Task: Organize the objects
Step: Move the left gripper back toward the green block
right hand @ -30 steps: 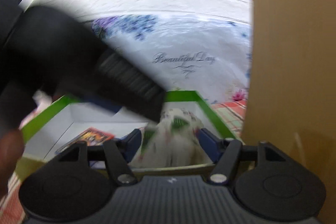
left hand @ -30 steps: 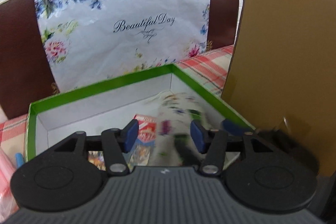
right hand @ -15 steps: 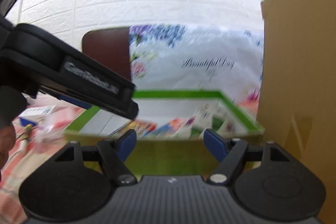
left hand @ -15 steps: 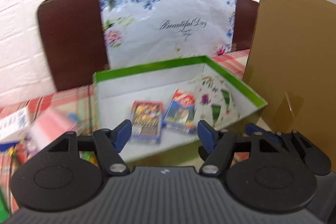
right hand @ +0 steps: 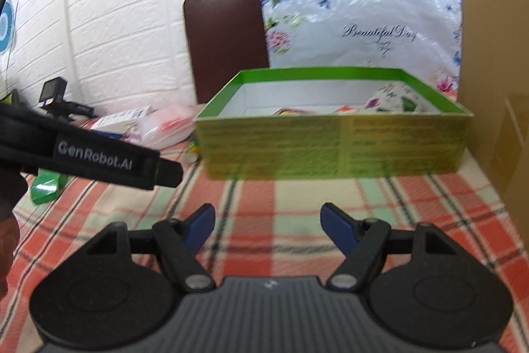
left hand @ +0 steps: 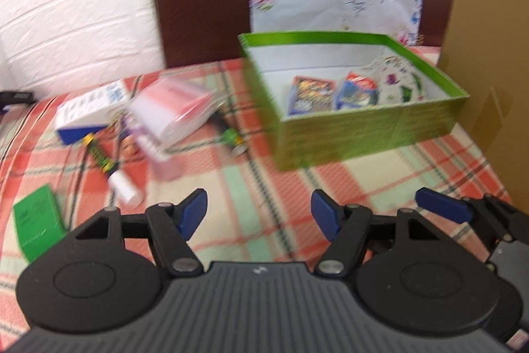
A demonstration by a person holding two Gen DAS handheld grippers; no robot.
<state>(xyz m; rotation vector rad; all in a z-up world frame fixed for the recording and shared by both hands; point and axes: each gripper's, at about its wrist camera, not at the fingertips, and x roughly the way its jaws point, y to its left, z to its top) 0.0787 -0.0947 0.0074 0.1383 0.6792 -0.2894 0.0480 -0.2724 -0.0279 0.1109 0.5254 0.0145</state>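
The left hand-held gripper [left hand: 259, 217] and the right hand-held gripper [right hand: 267, 229] both hang above the checked worktop [left hand: 330, 187] with their jaws apart and nothing between them; the left jaws have just been opening. The green box [right hand: 330, 144] stands further back and holds two card packs [left hand: 310, 95] and a floral pouch [left hand: 393, 78]. Left of the box lie a pink packet [left hand: 172, 108], a white-and-blue carton [left hand: 89, 111] and a green card box [left hand: 38, 220].
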